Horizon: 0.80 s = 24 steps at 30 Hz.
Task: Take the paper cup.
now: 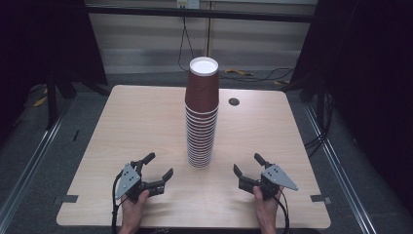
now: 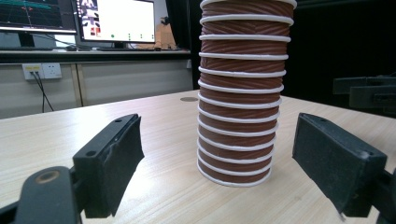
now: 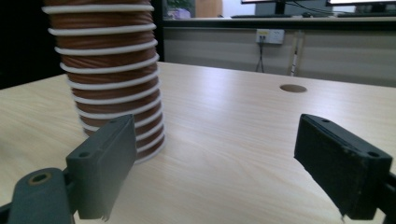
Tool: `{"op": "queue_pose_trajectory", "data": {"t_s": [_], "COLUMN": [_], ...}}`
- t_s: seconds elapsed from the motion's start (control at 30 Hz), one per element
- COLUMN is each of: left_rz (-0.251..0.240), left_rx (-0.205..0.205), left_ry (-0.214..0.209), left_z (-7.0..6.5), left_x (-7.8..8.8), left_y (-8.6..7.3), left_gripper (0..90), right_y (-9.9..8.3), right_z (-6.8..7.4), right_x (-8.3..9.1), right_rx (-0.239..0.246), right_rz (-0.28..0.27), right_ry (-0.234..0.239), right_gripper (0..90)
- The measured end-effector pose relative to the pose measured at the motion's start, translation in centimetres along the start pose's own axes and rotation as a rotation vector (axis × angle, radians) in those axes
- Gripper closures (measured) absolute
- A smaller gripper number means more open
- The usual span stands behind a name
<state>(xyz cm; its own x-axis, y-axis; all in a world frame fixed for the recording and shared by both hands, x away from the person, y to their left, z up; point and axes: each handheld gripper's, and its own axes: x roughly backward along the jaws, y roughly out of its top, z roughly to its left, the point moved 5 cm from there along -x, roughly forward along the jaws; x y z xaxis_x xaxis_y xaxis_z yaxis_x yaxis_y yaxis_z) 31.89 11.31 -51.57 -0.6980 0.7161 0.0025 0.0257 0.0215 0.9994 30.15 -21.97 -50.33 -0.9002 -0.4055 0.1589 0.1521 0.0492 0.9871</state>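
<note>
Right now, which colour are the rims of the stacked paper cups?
The rims are white, on brown ribbed cups; the left gripper view shows it best.

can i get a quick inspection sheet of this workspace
surface: light wooden table, with a round grommet hole behind the stack
job's things: tall stack of brown paper cups, upside down, upright at mid table
clutter: nothing seen
grippers: left gripper and right gripper open, flanking the stack base, apart from it, nothing held
cables: black cable trails from the left gripper; wires on the floor behind
surroundings: monitors, wall socket, dark curtains
</note>
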Motion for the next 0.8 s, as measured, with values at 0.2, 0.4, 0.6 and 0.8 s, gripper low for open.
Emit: {"op": "queue_pose_trajectory", "data": {"t_s": [0.2,0.4,0.6,0.8], "left_rz": [-0.003,-0.001,-0.002,-0.002], "left_rx": [-0.006,0.002,0.003,0.003], "left_ry": [0.003,0.003,0.002,0.001], "left_z": [0.1,0.1,0.1,0.1], "left_x": [0.1,0.1,0.1,0.1], "left_y": [0.0,0.0,0.0,0.0], "left_gripper": [15.7,15.6,15.6,15.5], "right_y": [1.4,2.8,5.3,7.1], "right_z": [0.3,0.3,0.4,1.0], "right_x": [-0.1,-0.1,-0.5,-1.0], "right_rx": [-0.029,-0.023,-0.003,0.019], "right_rz": [-0.033,-0.041,-0.039,-0.054], "right_ry": [0.053,0.079,0.124,0.174], "right_gripper": [13.0,13.2,13.4,14.3]}}
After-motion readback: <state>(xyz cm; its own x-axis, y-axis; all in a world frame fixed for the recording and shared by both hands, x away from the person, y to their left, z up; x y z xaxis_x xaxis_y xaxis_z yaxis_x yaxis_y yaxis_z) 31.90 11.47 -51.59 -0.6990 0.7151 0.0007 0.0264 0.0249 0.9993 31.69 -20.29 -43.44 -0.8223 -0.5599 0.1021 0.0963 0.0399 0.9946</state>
